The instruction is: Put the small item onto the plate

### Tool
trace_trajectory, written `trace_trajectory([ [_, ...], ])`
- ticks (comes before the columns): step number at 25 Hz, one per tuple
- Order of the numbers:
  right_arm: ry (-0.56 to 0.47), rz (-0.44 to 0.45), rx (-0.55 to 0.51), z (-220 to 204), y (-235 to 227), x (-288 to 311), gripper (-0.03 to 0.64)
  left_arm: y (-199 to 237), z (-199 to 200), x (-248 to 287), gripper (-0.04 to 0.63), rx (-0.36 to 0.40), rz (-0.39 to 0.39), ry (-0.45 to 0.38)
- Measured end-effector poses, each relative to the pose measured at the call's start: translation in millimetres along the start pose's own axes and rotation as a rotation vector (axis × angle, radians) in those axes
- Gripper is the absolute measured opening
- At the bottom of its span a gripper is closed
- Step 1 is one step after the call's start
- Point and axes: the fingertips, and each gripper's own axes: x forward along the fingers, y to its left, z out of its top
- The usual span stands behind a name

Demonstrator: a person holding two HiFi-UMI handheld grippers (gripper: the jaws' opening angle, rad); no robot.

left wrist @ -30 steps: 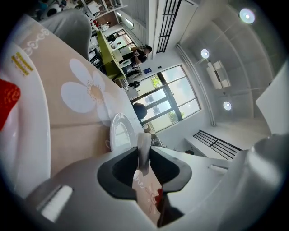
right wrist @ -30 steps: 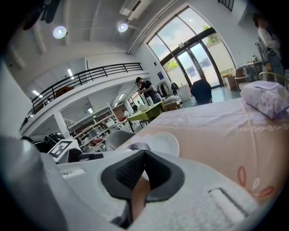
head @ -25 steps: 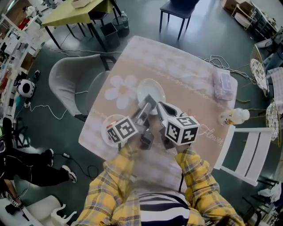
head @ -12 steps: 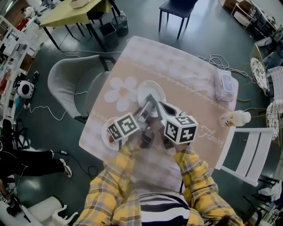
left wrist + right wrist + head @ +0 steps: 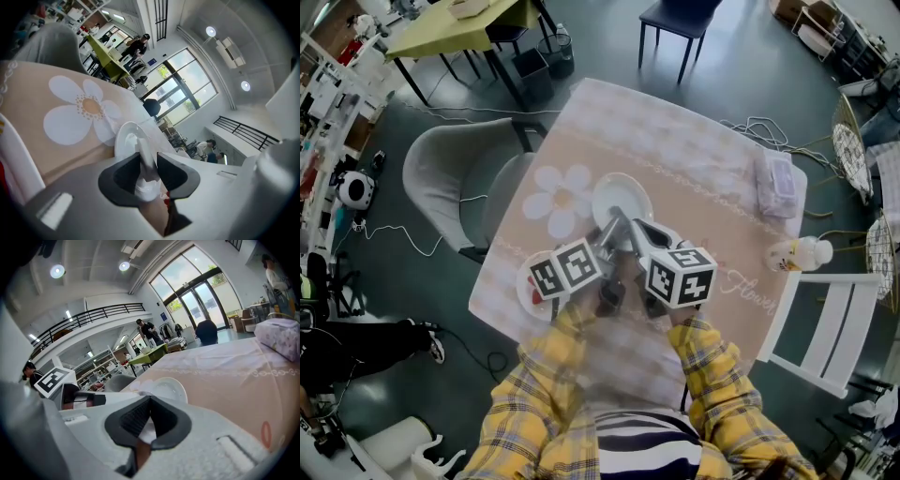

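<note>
**Left gripper loosening over the plate**

Left gripper (image 5: 146, 155) jaws have just been easing apart, with the small white item (image 5: 147, 180) loose between them, over the white plate's (image 5: 623, 187) near edge. Right gripper (image 5: 150, 400) is pressed together, empty, just beside it above the flowery table (image 5: 703, 155).

Overhead + low cams; shared plate (image 5: 617, 191)

Open lab hall: mezzanine railing (image 5: 93, 315), tall windows (image 5: 197, 287), floor cables (image 5: 403, 230).

Soft daylight from tall glass windows (image 5: 187, 79) and round ceiling lamps (image 5: 57, 271); fisheye edges darken, close foreground blurred.
</note>
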Motion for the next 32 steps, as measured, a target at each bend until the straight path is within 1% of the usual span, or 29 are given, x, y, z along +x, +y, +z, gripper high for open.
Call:
trace_trajectory([
  [2, 0.002, 0.0, -0.001, 0, -1, 0, -0.003, 0, 2, -1, 0.11, 0.068, 0.034, 0.001],
  [5, 0.001, 0.001, 0.0, 0, -1, 0, -0.003, 3, 3, -1, 0.142, 0.208, 0.103, 0.031],
  [6, 0.001, 0.001, -0.001, 0, -1, 0, -0.003, 4, 3, -1, 0.153, 0.241, 0.121, 0.041],
  [10, 0.003, 0.008, -0.006, -1, 1, -1, -0.003, 10, 2, -3, 0.194, 0.324, 0.187, 0.048],
  [15, 0.008, 0.001, -0.022, -1, 0, -3, -0.003, 5, 0, 0, 0.218, 0.443, 0.205, 0.068],
  [18, 0.017, -0.006, -0.051, -4, 0, -4, -0.003, 8, 0, 3, 0.257, 0.532, 0.246, 0.082],
  [19, 0.02, -0.008, -0.055, -4, 0, -4, -0.003, 9, 0, 3, 0.27, 0.551, 0.259, 0.089],
  [23, 0.022, -0.01, -0.054, -3, 0, -6, -0.003, 12, 0, 4, 0.247, 0.578, 0.279, 0.095],
  [26, 0.022, -0.013, -0.054, -4, -3, -8, -0.003, 11, 2, 1, 0.211, 0.567, 0.271, 0.063],
  [27, 0.022, -0.014, -0.055, -4, -3, -9, -0.003, 11, 3, -1, 0.18, 0.558, 0.271, 0.047],
  [30, 0.024, -0.017, -0.063, -4, -3, -10, -0.003, 11, 6, -11, 0.007, 0.547, 0.283, 0.009],
  [32, 0.028, -0.02, -0.072, -4, 0, -12, -0.003, 7, 5, -15, 0.002, 0.54, 0.265, -0.002],
])
